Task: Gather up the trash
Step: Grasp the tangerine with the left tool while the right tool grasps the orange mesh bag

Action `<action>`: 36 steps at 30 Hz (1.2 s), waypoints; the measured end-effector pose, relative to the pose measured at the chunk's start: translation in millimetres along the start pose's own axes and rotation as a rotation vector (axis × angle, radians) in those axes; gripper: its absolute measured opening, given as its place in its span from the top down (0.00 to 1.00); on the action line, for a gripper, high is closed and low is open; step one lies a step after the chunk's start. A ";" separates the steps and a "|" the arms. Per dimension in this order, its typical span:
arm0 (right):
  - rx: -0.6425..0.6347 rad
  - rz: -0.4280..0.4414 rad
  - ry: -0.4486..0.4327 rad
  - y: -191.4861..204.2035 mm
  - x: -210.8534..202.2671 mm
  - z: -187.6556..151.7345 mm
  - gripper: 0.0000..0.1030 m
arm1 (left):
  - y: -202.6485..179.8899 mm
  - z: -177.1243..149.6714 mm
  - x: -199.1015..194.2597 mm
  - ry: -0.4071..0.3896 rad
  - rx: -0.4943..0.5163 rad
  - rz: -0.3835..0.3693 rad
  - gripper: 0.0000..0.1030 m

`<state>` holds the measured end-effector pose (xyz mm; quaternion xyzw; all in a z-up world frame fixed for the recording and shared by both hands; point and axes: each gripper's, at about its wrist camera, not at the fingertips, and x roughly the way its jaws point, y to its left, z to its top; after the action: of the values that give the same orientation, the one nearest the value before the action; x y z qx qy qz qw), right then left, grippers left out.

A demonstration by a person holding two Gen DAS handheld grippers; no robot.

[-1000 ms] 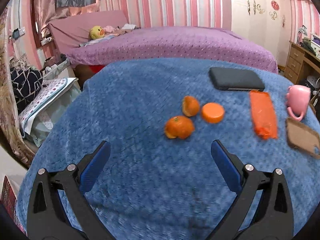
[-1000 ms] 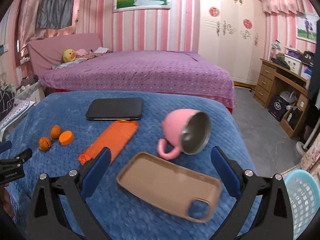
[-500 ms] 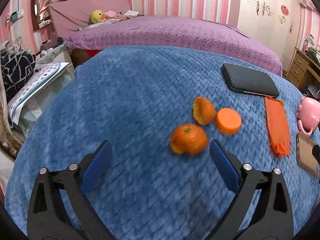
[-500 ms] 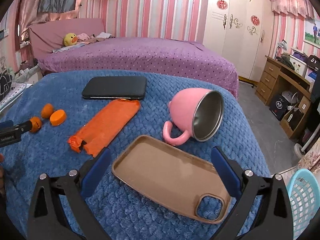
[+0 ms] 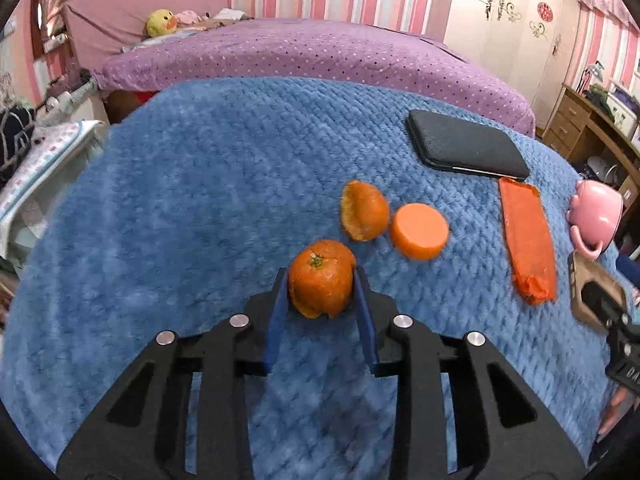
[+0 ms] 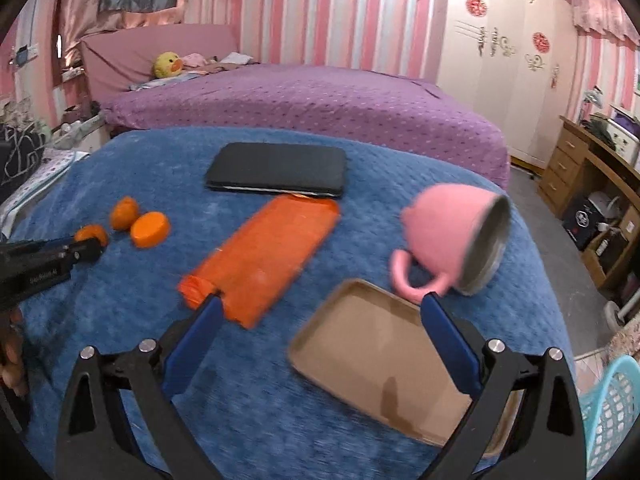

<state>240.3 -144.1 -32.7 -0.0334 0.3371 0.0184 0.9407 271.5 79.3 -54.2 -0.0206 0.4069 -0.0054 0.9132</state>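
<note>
On the blue blanket (image 5: 180, 200) lies a round piece of orange peel (image 5: 320, 286) with a green stem. My left gripper (image 5: 320, 275) has its jaws closing on it, and both blue pads touch its sides. Just beyond lie a second peel (image 5: 364, 216) and an orange disc (image 5: 419, 231). A torn orange wrapper (image 6: 268, 256) lies in the middle of the right wrist view. My right gripper (image 6: 320, 303) stands open low over the blanket, its left finger at the wrapper's torn end and its right finger over a tan phone case (image 6: 380, 360).
A black flat case (image 6: 276, 170) lies behind the wrapper. A pink mug (image 6: 452, 240) lies tipped on its side next to the tan case. A turquoise basket (image 6: 608, 408) stands on the floor at the right. A purple bed (image 6: 320, 100) is behind the table.
My left gripper moved forward to the stemmed peel and its jaws went from wide to pressing on it. My right gripper moved forward, down and left toward the orange wrapper, jaws still wide.
</note>
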 end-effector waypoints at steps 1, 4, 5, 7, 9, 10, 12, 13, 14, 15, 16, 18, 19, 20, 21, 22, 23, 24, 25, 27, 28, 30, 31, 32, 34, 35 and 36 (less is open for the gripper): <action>0.000 0.014 -0.001 3.8 0.9 2.8 0.06 | 2.4 -1.1 -3.1 -0.008 0.010 0.024 0.71; -0.019 0.043 0.009 23.9 13.2 14.6 0.07 | 17.6 -3.6 -11.4 -0.019 -0.010 0.075 0.71; -0.025 0.049 0.019 28.9 17.8 15.7 0.12 | 24.7 -4.5 -14.1 -0.020 -0.033 0.080 0.71; -0.043 0.059 0.055 41.4 31.2 19.0 0.16 | 33.0 -3.5 -16.2 -0.026 -0.055 0.086 0.71; -0.057 0.032 0.110 49.9 47.7 19.9 0.18 | 38.4 -1.9 -19.9 -0.042 -0.077 0.094 0.71; -0.050 0.025 0.134 50.6 53.5 19.2 0.20 | 39.4 -1.5 -20.2 -0.046 -0.082 0.092 0.71; -0.024 0.030 0.165 46.4 61.4 19.1 0.24 | 40.9 -1.3 -20.5 -0.048 -0.082 0.092 0.71; 0.001 0.061 0.173 43.0 64.1 18.1 0.30 | 40.8 -1.0 -19.2 -0.046 -0.079 0.093 0.71; 0.007 0.071 0.171 40.4 63.8 17.6 0.37 | 40.0 -0.9 -17.7 -0.042 -0.078 0.095 0.71; 0.011 0.080 0.164 39.9 62.5 18.0 0.43 | 39.3 -0.6 -17.0 -0.039 -0.079 0.094 0.71; 0.010 0.090 0.160 41.6 62.8 18.6 0.56 | 39.1 0.1 -16.2 -0.035 -0.081 0.092 0.71; 0.003 0.112 0.145 43.8 60.1 18.0 0.74 | 37.5 -0.4 -16.5 -0.033 -0.084 0.087 0.71; -0.001 0.112 0.139 43.8 59.4 17.4 0.82 | 36.4 -0.6 -17.4 -0.035 -0.081 0.087 0.72; -0.008 0.113 0.123 44.3 55.5 16.3 0.83 | 34.3 -0.9 -19.8 -0.041 -0.076 0.089 0.72; -0.011 0.114 0.111 43.7 51.9 15.1 0.84 | 32.2 -1.1 -22.9 -0.048 -0.073 0.089 0.72; -0.018 0.119 0.092 43.8 46.0 15.0 0.86 | 30.8 -1.2 -25.3 -0.052 -0.072 0.086 0.72; -0.023 0.119 0.082 41.3 41.3 14.0 0.87 | 27.9 -1.1 -28.2 -0.057 -0.070 0.083 0.72; -0.030 0.117 0.069 40.5 36.8 14.4 0.87 | 24.7 -1.4 -31.5 -0.062 -0.066 0.080 0.72; -0.036 0.113 0.052 38.4 29.5 13.7 0.87 | 22.0 -1.8 -34.2 -0.067 -0.063 0.079 0.72; -0.036 0.116 0.041 32.2 17.8 12.4 0.87 | 14.8 -2.0 -40.4 -0.078 -0.054 0.073 0.72; -0.036 0.116 0.035 29.3 12.1 11.0 0.87 | 10.4 -2.3 -43.9 -0.084 -0.049 0.066 0.72; -0.037 0.113 0.024 20.4 -0.3 7.6 0.87 | 3.4 -3.8 -49.0 -0.091 -0.038 0.058 0.72; -0.037 0.110 0.018 15.3 -6.6 6.1 0.87 | -0.4 -4.2 -51.3 -0.094 -0.033 0.057 0.72; -0.035 0.107 0.011 9.9 -13.9 4.2 0.87 | -6.6 -5.5 -54.5 -0.096 -0.024 0.054 0.72; -0.024 0.104 0.001 1.0 -27.2 -0.4 0.87 | -15.8 -8.5 -58.8 -0.097 -0.013 0.042 0.72; -0.019 0.101 -0.002 -4.6 -34.7 -3.5 0.87 | -20.3 -9.5 -60.1 -0.098 -0.006 0.036 0.72; -0.016 0.096 -0.005 -10.7 -41.7 -7.0 0.87 | -27.0 -10.9 -62.2 -0.102 0.009 0.031 0.72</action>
<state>204.3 -155.8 -11.0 -0.0248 0.3360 0.0663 0.9392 221.9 53.6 -14.1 -0.0103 0.3599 0.0082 0.9329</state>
